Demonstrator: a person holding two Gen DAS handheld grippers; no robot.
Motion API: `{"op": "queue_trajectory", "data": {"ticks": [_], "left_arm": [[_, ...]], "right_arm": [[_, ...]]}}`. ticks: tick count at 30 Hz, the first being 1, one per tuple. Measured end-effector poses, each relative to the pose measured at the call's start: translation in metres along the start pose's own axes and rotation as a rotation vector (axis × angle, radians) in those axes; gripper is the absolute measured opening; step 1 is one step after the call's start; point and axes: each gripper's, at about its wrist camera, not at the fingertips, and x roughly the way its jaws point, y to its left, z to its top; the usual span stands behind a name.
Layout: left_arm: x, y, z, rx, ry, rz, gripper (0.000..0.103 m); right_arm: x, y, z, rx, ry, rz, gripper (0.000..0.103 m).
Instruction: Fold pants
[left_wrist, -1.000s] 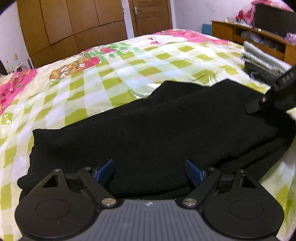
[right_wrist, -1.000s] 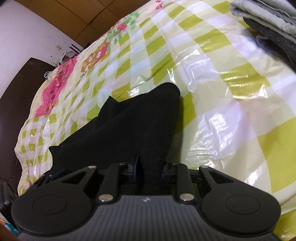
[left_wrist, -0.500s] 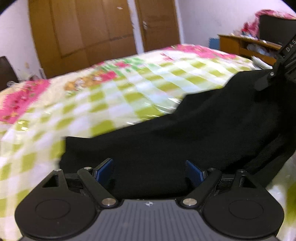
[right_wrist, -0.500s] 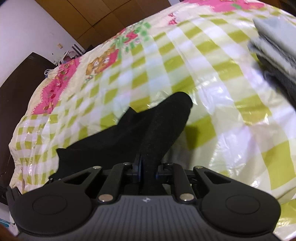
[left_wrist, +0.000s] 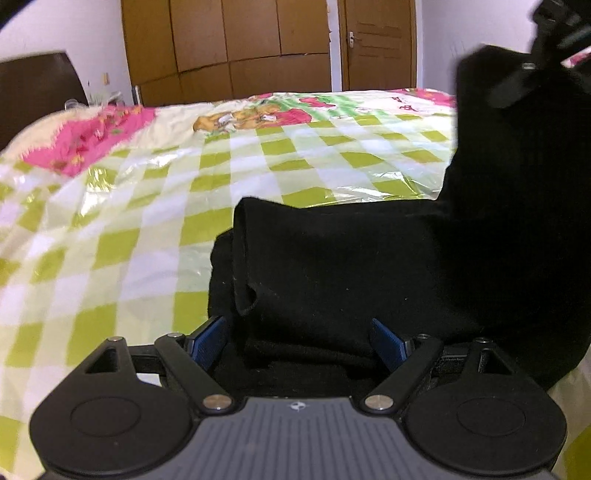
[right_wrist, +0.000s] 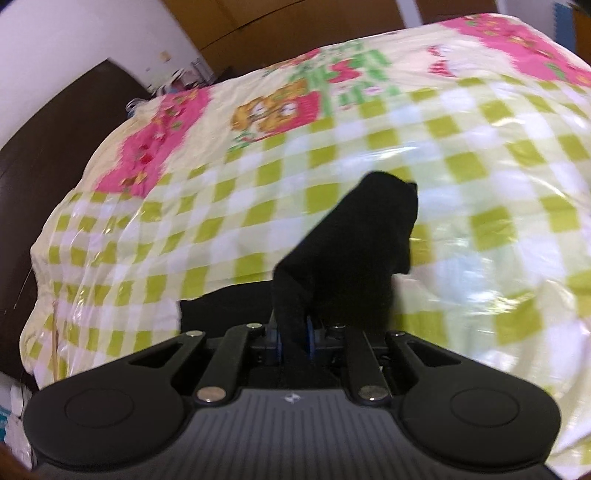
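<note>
A: Start close. What is the left gripper (left_wrist: 299, 345) doing?

B: Its 2 blue pads (left_wrist: 388, 345) stand wide apart with the pants (left_wrist: 351, 266) bunched between them. Neither pad presses the cloth, so it grips nothing. I judge it waits low over the near edge to pin or catch that end.

A: And the right gripper (right_wrist: 294, 338)?

B: Its jaws have just been closing and are now pinched tight on a fold of the black cloth (right_wrist: 354, 251), which rises in a peak ahead of the fingers. From the left view it shows high at the upper right (left_wrist: 532, 66), with the fabric hanging from it like a curtain.

A: Why lift 1 end that high?

B: Probably to clear the rest of the garment so the raised end can be carried over and laid on the part lying flat. The fold looks under way, not finished.

A: Where do the pants sit overall?

B: On the bed (left_wrist: 155, 236), over its shiny green checked cover, near the front edge. A rolled hem faces left.

A: Farther back?

B: A wooden wardrobe (left_wrist: 229, 51) and a door (left_wrist: 376, 44).
</note>
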Motion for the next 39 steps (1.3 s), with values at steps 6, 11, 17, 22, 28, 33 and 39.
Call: {"op": "queue_trajectory", "data": {"ticks": [6, 11, 17, 22, 28, 33, 39], "left_arm": [[0.002, 0.007, -0.004, -0.045, 0.001, -0.033, 0.095], [0.003, 0.015, -0.005, -0.09, 0.002, -0.063, 0.095], [0.005, 0.017, -0.005, -0.11, 0.003, -0.069, 0.094], [0.005, 0.015, -0.007, -0.103, 0.004, -0.065, 0.093], [0.0, 0.014, -0.006, -0.113, -0.001, -0.044, 0.093], [-0.025, 0.021, -0.009, -0.155, -0.022, -0.012, 0.095], [-0.065, 0.043, -0.036, -0.265, -0.002, 0.02, 0.095]], "right_arm": [[0.053, 0.065, -0.007, -0.104, 0.072, 0.025, 0.011], [0.095, 0.102, -0.027, -0.192, 0.166, 0.022, 0.011], [0.112, 0.12, -0.034, -0.208, 0.187, 0.032, 0.011], [0.12, 0.123, -0.032, -0.176, 0.194, 0.03, 0.011], [0.13, 0.129, -0.038, -0.171, 0.199, 0.023, 0.012], [0.135, 0.126, -0.037, -0.101, 0.21, 0.097, 0.024], [0.129, 0.121, -0.034, -0.025, 0.245, 0.306, 0.027]]}}
